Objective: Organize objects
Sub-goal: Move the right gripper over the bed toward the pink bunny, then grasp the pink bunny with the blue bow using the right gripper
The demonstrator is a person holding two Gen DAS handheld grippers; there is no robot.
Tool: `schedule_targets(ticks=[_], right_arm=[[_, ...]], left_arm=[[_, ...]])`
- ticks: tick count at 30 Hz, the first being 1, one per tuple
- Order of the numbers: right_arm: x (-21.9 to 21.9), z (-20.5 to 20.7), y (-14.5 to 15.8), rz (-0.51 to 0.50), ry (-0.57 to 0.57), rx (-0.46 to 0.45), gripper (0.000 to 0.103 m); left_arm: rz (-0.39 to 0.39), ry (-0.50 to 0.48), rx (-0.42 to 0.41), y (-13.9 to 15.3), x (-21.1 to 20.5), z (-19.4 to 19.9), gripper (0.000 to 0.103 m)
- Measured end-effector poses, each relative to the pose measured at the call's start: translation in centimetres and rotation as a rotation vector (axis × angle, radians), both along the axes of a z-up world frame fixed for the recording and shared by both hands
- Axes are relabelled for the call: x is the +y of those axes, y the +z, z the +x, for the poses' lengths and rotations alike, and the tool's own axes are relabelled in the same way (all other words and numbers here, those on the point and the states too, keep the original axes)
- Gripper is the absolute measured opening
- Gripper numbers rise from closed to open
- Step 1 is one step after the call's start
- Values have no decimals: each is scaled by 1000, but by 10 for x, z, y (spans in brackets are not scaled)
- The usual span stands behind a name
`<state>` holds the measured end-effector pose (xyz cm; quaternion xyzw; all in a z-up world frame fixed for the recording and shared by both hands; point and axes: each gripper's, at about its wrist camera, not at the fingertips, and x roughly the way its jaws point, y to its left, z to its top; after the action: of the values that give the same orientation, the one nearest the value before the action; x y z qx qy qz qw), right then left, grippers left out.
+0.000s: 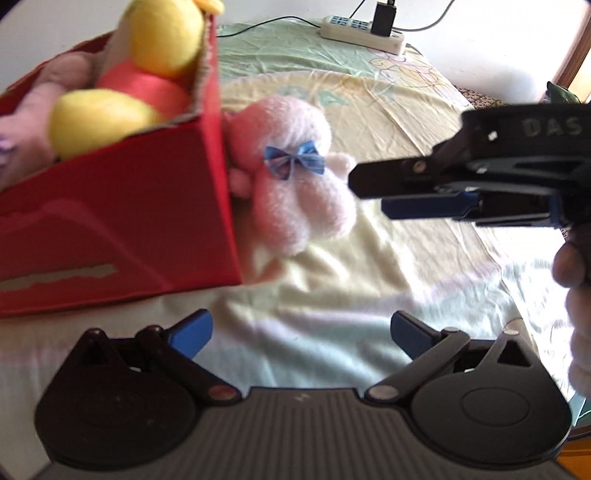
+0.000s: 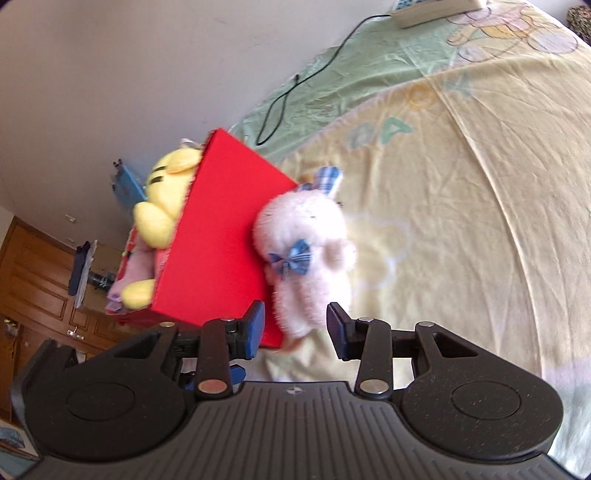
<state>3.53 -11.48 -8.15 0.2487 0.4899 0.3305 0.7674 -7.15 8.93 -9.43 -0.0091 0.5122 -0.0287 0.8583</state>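
A pink plush rabbit (image 2: 304, 254) with a blue checked bow (image 2: 291, 261) at its neck leaned against the outer side wall of a red cardboard box (image 2: 225, 236). It rested on the bed's pale yellow and green sheet (image 2: 461, 221) and touched the box. Inside the box I saw a yellow plush toy (image 1: 159, 40) with a red band around its middle, lying partly over a lilac soft toy (image 1: 40, 96).

My right tool (image 2: 295, 325) was just in front of the rabbit's lower end, its two blue-padded fingers spread apart. The left finger (image 2: 255, 328) overlapped the lower corner of the box in that view, while the right finger (image 2: 338, 328) sat on the far side of the rabbit's feet. The fingers did not grip the toy.

From the left wrist view, that right tool (image 1: 373, 195) entered from the right edge, pointing toward the rabbit, with part of a hand (image 1: 570, 264) behind it. My left tool (image 1: 301, 332) was held lower and nearer, spread wide and holding nothing, over bare sheet beside the box.

A white power strip (image 1: 360, 33) with a black plug and cables lay at the far edge of the bed, by the wall.
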Motion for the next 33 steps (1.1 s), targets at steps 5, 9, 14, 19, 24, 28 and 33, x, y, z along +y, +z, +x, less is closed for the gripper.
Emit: schedule_targets(ticks=[5,9,14,19,24,28,33], right_arm=[[0,11,-21,10,-17,37,41],[6,19,-31,21,-20,49,41],[14,26,-40,48,-21,67,41],[11,23,-44,88,-28,95,33],[0,14,-40,98,-39,101,31],[-13,3,-38,95,-38,108,31],[-30,-14,-36,84,-32,134,31]], left_arm=[[3,-18,-14,-8,-6,9,102],[-2,-17,-22,-9,-3,12,102],[-27,-12,-27,-10,1,12,101],[-63,-1,-32,-9,5,13,101],[-91,-23,-50,-2,2,11,100],[-116,-47,-55,1,-3,8,100],[-140,-86,-61,3,-12,8,100]])
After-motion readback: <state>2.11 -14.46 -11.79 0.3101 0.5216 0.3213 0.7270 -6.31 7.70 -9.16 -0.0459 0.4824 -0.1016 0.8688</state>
